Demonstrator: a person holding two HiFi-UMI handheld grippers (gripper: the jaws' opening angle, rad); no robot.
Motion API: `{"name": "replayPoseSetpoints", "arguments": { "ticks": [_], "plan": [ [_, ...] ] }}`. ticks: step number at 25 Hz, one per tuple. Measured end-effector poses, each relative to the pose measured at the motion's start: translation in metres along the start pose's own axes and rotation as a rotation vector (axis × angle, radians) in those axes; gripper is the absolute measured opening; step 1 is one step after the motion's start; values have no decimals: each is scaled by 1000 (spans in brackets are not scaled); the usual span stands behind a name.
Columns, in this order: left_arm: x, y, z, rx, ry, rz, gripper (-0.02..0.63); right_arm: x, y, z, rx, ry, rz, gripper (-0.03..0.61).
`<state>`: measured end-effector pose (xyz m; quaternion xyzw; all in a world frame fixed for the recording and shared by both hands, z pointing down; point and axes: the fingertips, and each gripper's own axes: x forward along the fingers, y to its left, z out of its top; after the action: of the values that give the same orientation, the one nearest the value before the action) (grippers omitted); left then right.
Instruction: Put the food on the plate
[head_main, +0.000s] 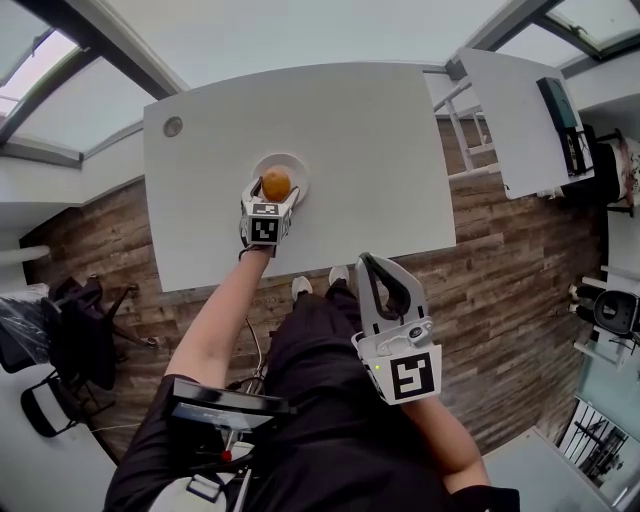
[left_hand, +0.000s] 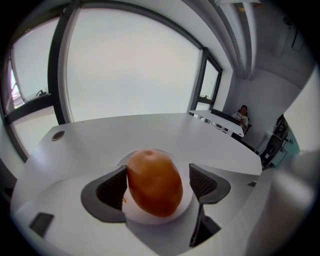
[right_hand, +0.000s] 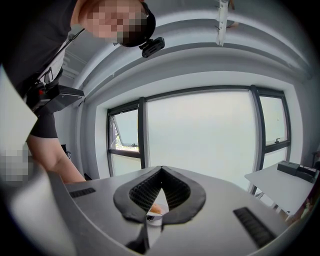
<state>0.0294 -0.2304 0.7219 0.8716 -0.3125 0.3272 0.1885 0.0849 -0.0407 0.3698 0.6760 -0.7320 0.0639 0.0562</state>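
Left arm extended over the white bench (head_main: 350, 130). The left gripper (head_main: 272, 197) tilts downward, its fingers (left_hand: 111, 189) spread and released either side of the orange-brown food (left_hand: 154, 182), which rests on the white plate (head_main: 293, 164). The right gripper (head_main: 368, 262) is held back near the body, fingers (right_hand: 175, 192) clenched on nothing.

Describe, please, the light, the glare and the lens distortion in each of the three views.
Head view: even daylight with soft shadows; a strong fisheye bends the edges of the table. Left gripper view: the windows are washed out to white, the food is sharp, and the corners go dark. Right gripper view: the window glares bright and the corners are black.
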Motion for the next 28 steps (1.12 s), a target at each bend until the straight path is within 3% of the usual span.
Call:
{"name": "replayPoseSetpoints", "arguments": {
  "ticks": [16,20,28],
  "plan": [
    [-32,-7,20,-23,-75,15,373,-15,8,11,21,-46,35,-3],
    [-40,-15,19,-21,-76,-13,373,-20,10,11,22,-46,47,-3],
    [-61,-15,12,-50,-56,17,373,-25,14,19,25,-80,86,-3]
  ]
}}
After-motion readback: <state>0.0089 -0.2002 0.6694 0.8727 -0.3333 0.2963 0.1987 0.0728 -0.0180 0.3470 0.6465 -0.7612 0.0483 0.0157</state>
